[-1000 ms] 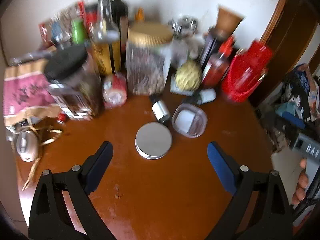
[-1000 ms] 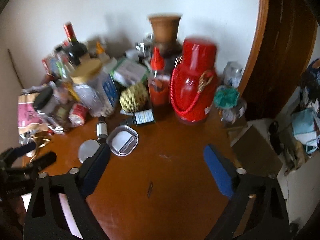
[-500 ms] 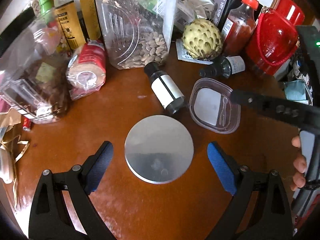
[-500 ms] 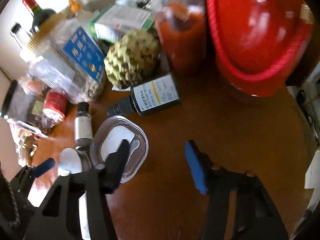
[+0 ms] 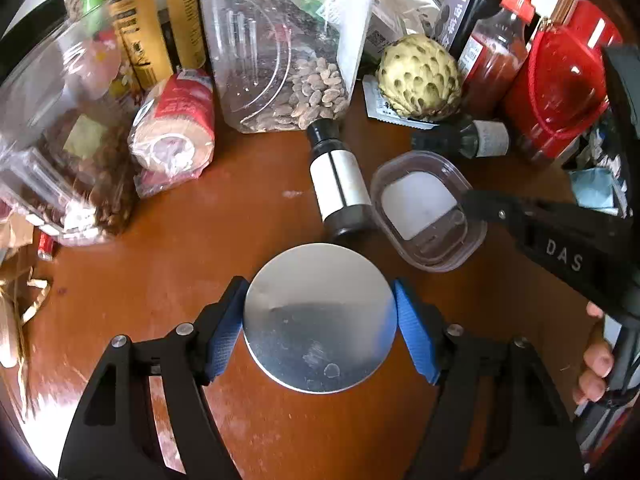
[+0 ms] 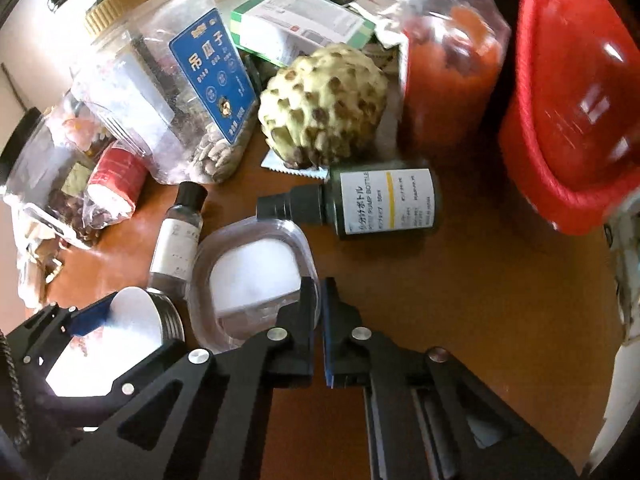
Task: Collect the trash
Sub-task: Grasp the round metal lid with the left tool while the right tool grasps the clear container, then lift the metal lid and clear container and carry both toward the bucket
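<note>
A round silver metal tin (image 5: 320, 320) lies flat on the brown table (image 5: 180, 260). My left gripper (image 5: 320, 286) straddles it; its jaws are closing, and both blue pads (image 5: 226, 328) touch the tin's edge. Just to the right sits a clear plastic container (image 5: 420, 204) with something white inside. My right gripper (image 6: 320, 292) is shut on that container's (image 6: 252, 272) near rim, one finger inside and one outside. In the left wrist view the right gripper (image 5: 472, 200) reaches in from the right. The right wrist view shows the tin (image 6: 128, 320) at lower left.
A small black-capped bottle (image 5: 340, 184) lies touching the tin's far side. A dark green pump bottle (image 6: 384, 204), a custard apple (image 5: 420, 76), a nut jar (image 5: 280, 40), a sauce bottle (image 5: 492, 52) and a red flask (image 5: 560, 72) crowd the back. A person's fingers (image 5: 596, 360) hold the right tool.
Both grippers have come down to the table. The left jaws narrowed onto the tin's edge. The right jaws went from wide apart to shut on the container's rim.
</note>
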